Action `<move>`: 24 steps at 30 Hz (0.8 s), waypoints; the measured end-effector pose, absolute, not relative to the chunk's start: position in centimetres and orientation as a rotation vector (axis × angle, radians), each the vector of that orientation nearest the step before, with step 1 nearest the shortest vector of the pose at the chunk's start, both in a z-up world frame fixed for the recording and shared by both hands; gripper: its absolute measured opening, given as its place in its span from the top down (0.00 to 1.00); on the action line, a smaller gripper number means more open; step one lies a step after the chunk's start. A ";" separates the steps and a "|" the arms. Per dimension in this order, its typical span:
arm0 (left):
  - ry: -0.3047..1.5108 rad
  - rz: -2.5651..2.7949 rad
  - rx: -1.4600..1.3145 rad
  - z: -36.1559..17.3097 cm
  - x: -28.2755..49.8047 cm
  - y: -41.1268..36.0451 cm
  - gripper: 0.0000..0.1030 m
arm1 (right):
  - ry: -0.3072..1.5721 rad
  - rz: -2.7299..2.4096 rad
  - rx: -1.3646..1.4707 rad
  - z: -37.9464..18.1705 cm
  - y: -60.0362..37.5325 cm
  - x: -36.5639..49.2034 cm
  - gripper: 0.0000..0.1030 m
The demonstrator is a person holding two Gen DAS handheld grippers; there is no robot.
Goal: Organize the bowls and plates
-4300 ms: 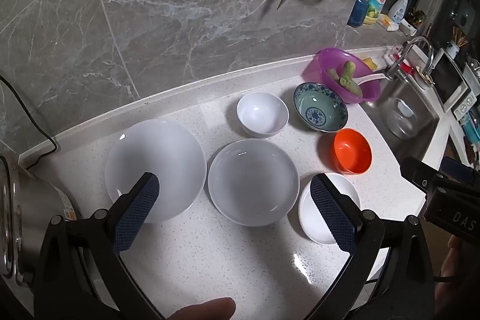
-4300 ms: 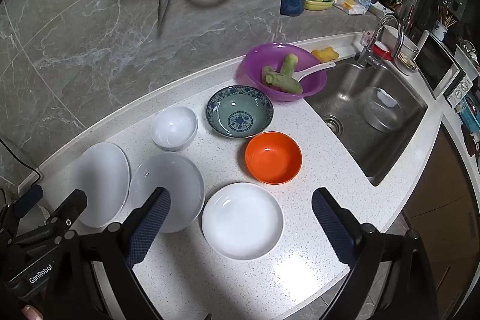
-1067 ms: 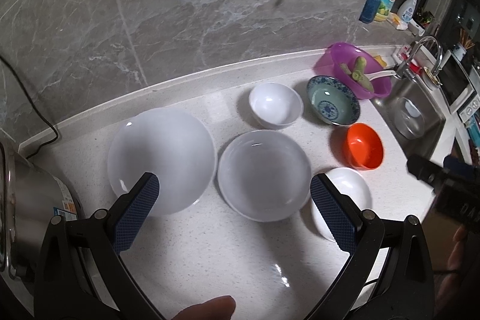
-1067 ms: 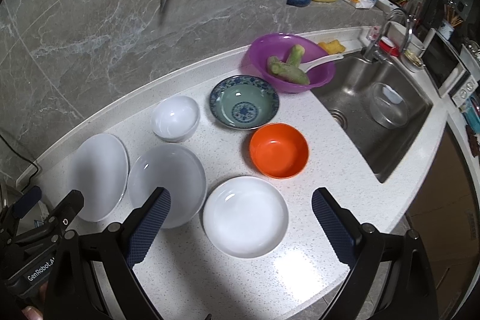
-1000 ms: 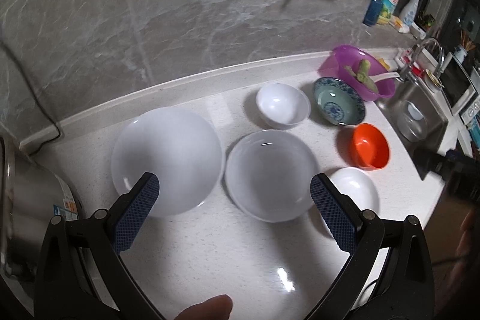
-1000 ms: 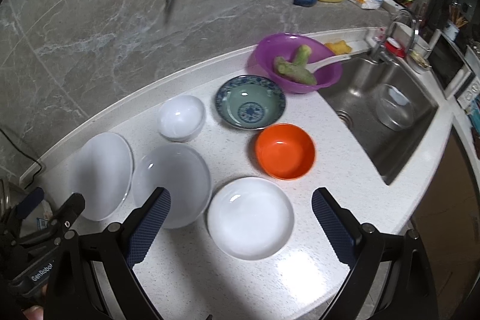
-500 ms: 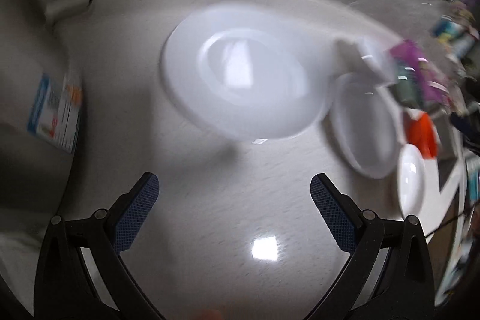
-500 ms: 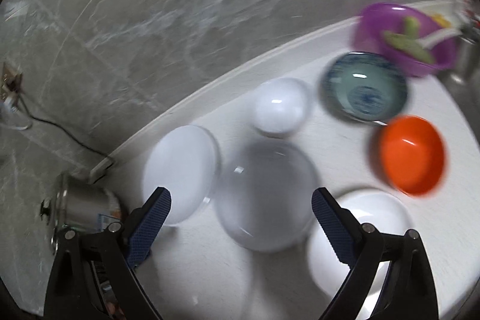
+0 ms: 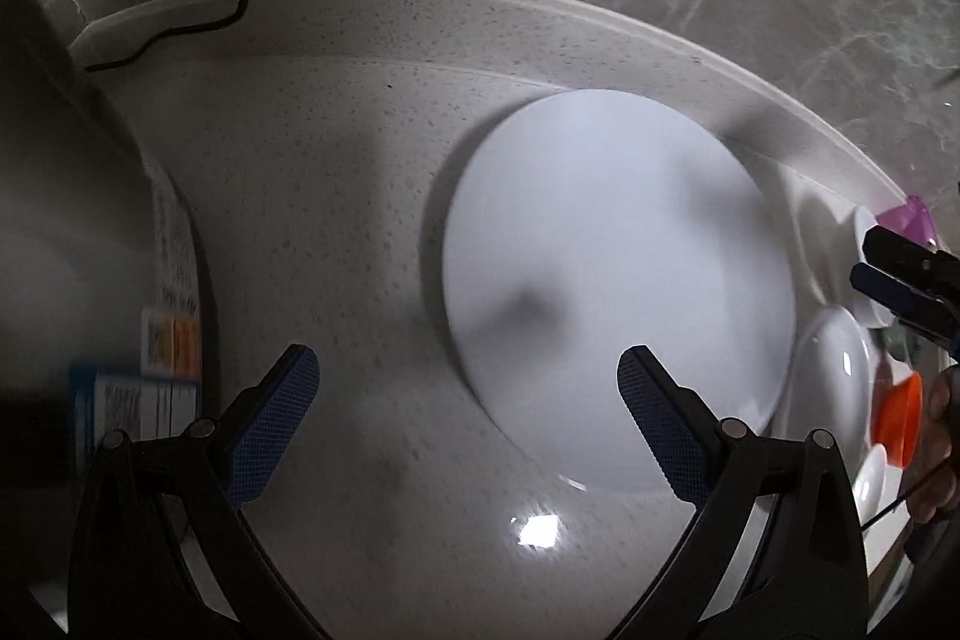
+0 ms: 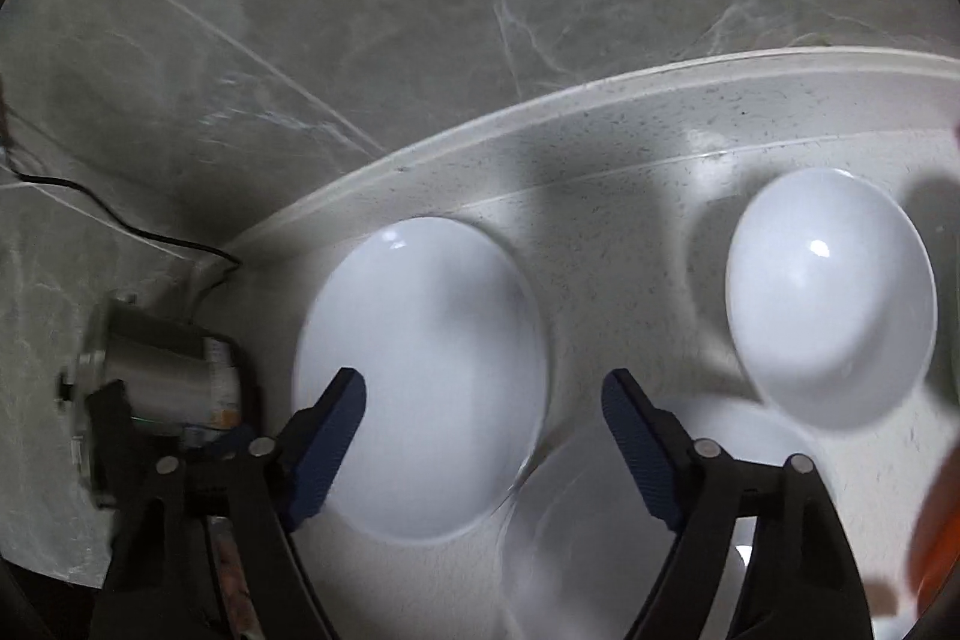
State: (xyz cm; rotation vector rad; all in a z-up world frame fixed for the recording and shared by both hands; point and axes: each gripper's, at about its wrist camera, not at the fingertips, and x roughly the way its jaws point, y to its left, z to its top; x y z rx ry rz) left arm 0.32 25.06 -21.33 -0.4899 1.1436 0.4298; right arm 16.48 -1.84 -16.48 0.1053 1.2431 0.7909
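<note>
Fingers of the left gripper (image 9: 468, 424) stood spread beside the large white round plate (image 9: 618, 280); right gripper (image 10: 483, 436) fingers were closing, empty, straddling its table-side rim for pickup.

The orange bowl (image 10: 936, 520) is cut off at the edge — the steel pot (image 10: 150, 376) is blurred.

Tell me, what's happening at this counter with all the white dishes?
A person is tidying plates and bowls with a pair of tongs in each hand. Both are down close over the large white plate at the end of the counter, beside a steel pot. The left tongs are open and empty. The right tongs are closing, with nothing gripped yet. A small white bowl and an orange bowl wait nearby.
</note>
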 end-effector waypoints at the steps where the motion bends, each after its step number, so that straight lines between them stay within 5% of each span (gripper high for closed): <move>1: 1.147 0.415 -0.504 -21.7 0.6 25.3 0.04 | 1.242 0.795 0.091 -16.8 -1.7 16.8 0.21; 7: 1.137 0.357 -0.570 -23.6 1.6 26.9 0.12 | 1.284 0.823 0.031 -18.9 -0.6 18.2 0.27; 14: 1.176 0.350 -0.543 -24.3 3.1 27.1 0.34 | 1.336 0.830 0.010 -20.4 0.6 19.2 0.31; 24: 1.205 0.354 -0.541 -25.2 4.6 27.9 0.38 | 1.364 0.771 -0.054 -21.5 1.2 20.0 0.42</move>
